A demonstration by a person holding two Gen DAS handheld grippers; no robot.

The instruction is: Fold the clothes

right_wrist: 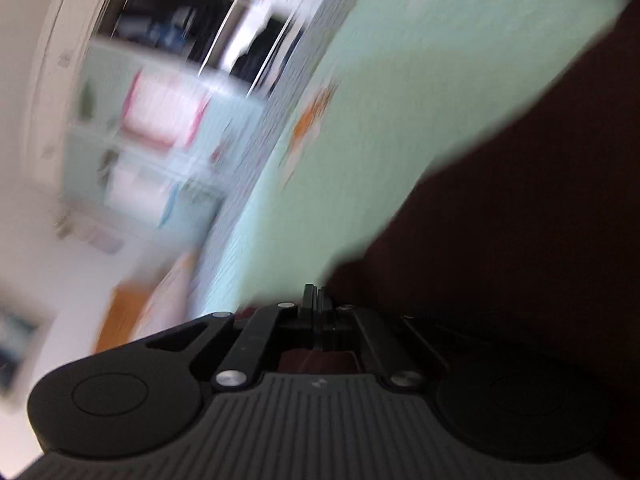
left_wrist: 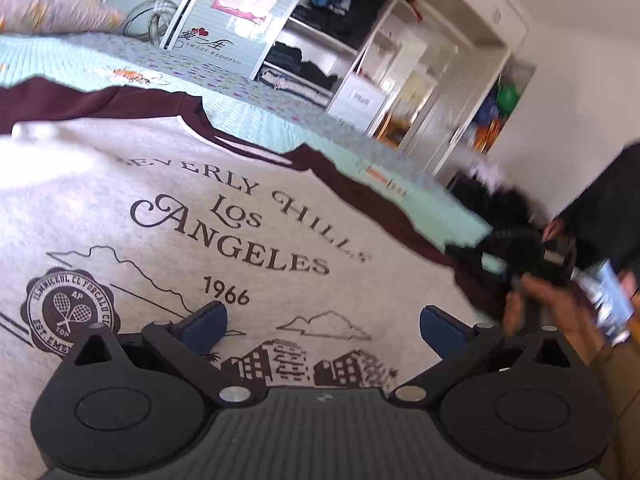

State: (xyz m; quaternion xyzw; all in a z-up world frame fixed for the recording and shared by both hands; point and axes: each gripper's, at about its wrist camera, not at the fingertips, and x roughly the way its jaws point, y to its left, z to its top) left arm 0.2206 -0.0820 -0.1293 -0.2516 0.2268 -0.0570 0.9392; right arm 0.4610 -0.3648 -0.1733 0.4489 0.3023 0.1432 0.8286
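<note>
The grey sweatshirt (left_wrist: 168, 208) lies flat and unfolded on the bed (left_wrist: 280, 120) (folding barely begun), left gripper (left_wrist: 322, 326) spread above it, right gripper (right_wrist: 316, 300) pinching its maroon sleeve (right_wrist: 520, 240).

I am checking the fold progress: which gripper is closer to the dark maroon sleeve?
Right. The right gripper is shut on the maroon sleeve; the left gripper hovers open over the grey printed chest, away from it.
</note>
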